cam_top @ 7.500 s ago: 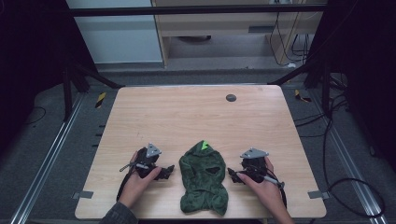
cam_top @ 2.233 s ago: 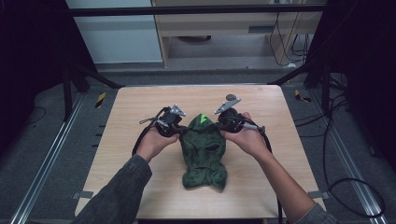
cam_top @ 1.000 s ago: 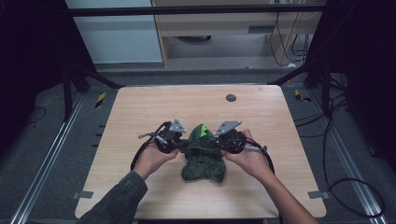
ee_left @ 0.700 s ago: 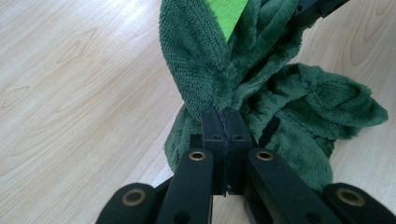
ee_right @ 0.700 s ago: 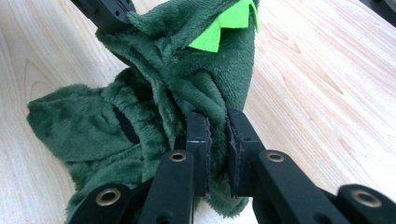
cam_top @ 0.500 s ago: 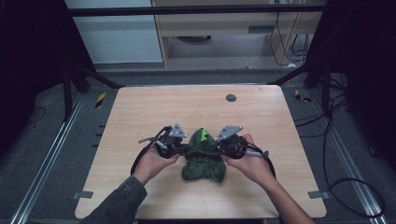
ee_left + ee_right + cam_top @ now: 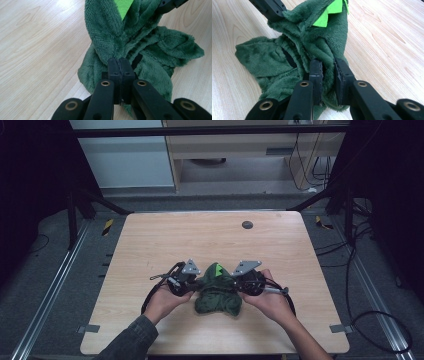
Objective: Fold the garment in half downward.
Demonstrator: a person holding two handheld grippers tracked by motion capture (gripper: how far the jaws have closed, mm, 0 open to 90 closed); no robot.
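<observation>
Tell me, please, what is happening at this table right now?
A person holds a gripper in each hand and works a fuzzy green garment with a bright green patch near the table's front edge. The left gripper is shut on its fleece at one side, and the right gripper pinches a fold at the other. The garment lies bunched between them.

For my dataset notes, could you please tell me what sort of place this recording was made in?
Probably a lab or workshop recording station: a light wooden table inside a dark metal frame, loose cables on grey carpet, and hand-held black grippers working a fuzzy dark green garment.
</observation>
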